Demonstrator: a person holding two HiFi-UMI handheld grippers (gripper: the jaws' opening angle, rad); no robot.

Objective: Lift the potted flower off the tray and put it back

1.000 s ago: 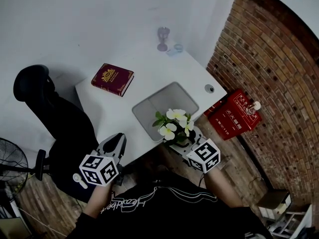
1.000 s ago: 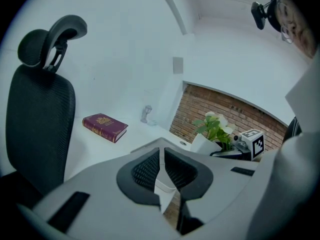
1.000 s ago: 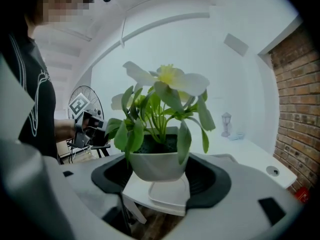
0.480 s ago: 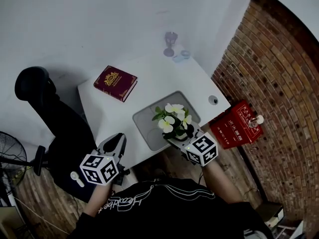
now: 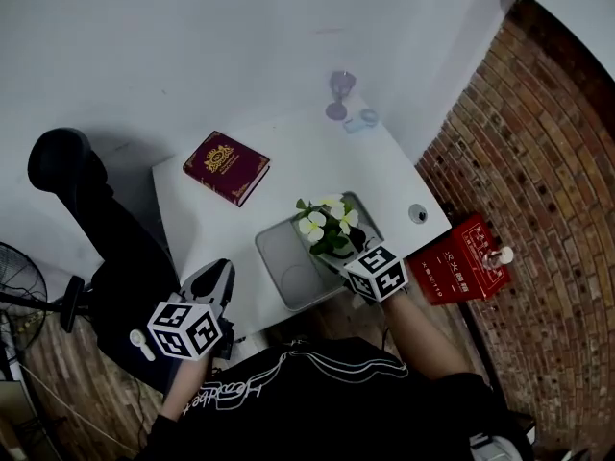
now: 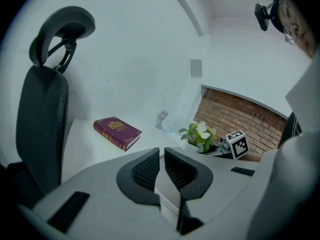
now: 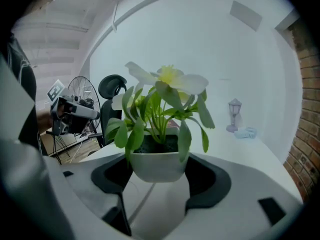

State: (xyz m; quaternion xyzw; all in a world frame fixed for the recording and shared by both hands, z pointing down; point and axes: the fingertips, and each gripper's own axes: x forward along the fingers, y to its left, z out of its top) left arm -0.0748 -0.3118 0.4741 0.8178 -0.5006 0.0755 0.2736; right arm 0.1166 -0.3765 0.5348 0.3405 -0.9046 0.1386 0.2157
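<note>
Over at the right end of the white desk (image 5: 293, 147), our right gripper (image 5: 344, 255) is pinching the potted flower (image 5: 323, 225). Its 2 jaws are set wide and press on either side of the white pot, with the leaves and pale blooms standing upright above them. From the head view the plant sits over the far right part of the grey tray (image 5: 286, 262), but we honestly can't tell whether the pot's bottom touches it. Our left gripper (image 5: 217, 277) hangs just off the desk's near edge, well apart from the tray. Its jaws are drawn together to a thin slit with nothing in them. A dark red book (image 5: 227, 166) lies further back on the desk, and a black chair (image 5: 67, 176) stands off to the left.
</note>
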